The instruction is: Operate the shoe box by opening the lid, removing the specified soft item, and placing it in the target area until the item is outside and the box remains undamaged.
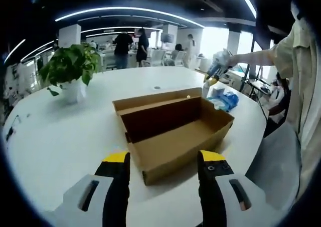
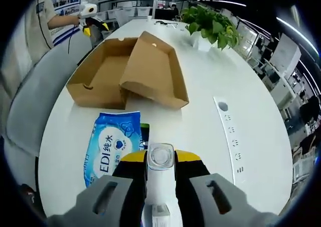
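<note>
Left gripper view puts our left gripper (image 1: 163, 159) nearest, its two yellow-tipped jaws rising from the bottom edge and standing wide apart with nothing between them. They hover low over the white table (image 1: 55, 137), straddling the near corner of the open shoe box (image 1: 175, 132). We see the box's bare cardboard floor, and its lid (image 1: 150, 100) is folded back on the far side. Beyond the box, by its far right corner, lies a blue soft pack (image 1: 225, 100). Above that we see our right gripper (image 1: 216, 69), held out over the table on a pale sleeve (image 1: 281, 51) reaching in from the right. A potted plant (image 1: 70, 66) stands well apart to the left, and people stand far back in the office.

Right gripper view shows the right gripper (image 2: 160, 159) with its jaws closed on a clear bottle (image 2: 160, 179), whose round end faces forward. Just past the jaw tips, to their left, the soft pack (image 2: 111, 146) lies flat on the table (image 2: 220, 152), outside the box. Farther on sits the shoe box (image 2: 100, 79), its lid (image 2: 153, 71) tilted up. Beyond it, the left gripper (image 2: 90, 17) hangs near the far end of the box.
</note>
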Demonstrator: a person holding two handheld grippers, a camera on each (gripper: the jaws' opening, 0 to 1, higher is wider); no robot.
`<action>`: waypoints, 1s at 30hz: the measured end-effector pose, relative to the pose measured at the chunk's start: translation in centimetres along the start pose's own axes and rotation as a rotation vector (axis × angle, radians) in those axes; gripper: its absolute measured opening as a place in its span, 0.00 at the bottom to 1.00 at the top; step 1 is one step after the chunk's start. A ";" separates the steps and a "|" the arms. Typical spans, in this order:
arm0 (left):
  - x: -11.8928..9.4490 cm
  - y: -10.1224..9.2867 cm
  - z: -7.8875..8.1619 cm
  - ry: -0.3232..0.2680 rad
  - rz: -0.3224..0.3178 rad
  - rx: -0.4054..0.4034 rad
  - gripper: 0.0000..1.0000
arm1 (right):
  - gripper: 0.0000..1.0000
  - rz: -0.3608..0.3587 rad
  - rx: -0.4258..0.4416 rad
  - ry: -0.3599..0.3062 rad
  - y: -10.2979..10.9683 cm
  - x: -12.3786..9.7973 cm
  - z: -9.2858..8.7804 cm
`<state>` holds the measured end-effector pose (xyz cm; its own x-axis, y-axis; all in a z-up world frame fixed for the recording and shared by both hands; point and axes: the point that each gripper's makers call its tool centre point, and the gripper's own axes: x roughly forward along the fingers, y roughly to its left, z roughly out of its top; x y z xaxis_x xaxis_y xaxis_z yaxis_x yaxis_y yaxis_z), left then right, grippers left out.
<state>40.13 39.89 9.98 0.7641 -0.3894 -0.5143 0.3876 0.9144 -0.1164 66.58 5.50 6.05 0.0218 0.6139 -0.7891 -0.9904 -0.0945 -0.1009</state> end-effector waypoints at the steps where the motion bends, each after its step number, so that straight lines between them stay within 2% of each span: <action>1: 0.0 0.0 0.3 -0.011 0.000 0.001 0.55 | 0.17 -0.001 0.003 0.000 0.0 0.0 0.0; 5: -0.4 -0.1 1.4 -0.069 -0.004 0.021 0.57 | 0.17 -0.007 0.012 -0.002 -0.1 -0.3 0.1; 9: -0.5 -0.5 1.5 -0.072 -0.024 0.046 0.65 | 0.18 -0.013 0.017 0.001 -0.1 -0.3 0.1; 14: -0.7 -0.8 1.7 -0.082 -0.034 0.064 0.72 | 0.20 -0.017 0.026 0.004 -0.2 -0.4 0.1; 20: -0.9 -1.2 1.5 -0.068 -0.047 0.067 0.79 | 0.20 -0.020 0.031 0.004 -0.3 -0.3 0.1; 25: -0.9 -1.4 1.5 -0.069 -0.049 0.063 0.81 | 0.21 -0.021 0.040 0.005 -0.4 -0.3 0.0; 30: -0.8 -1.0 1.5 -0.066 -0.029 0.050 0.78 | 0.23 -0.028 0.048 0.002 -0.5 -0.5 0.1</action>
<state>39.84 39.12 11.77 0.7839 -0.4234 -0.4542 0.4342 0.8967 -0.0867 67.06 5.32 6.55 0.0501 0.6145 -0.7873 -0.9948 -0.0395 -0.0942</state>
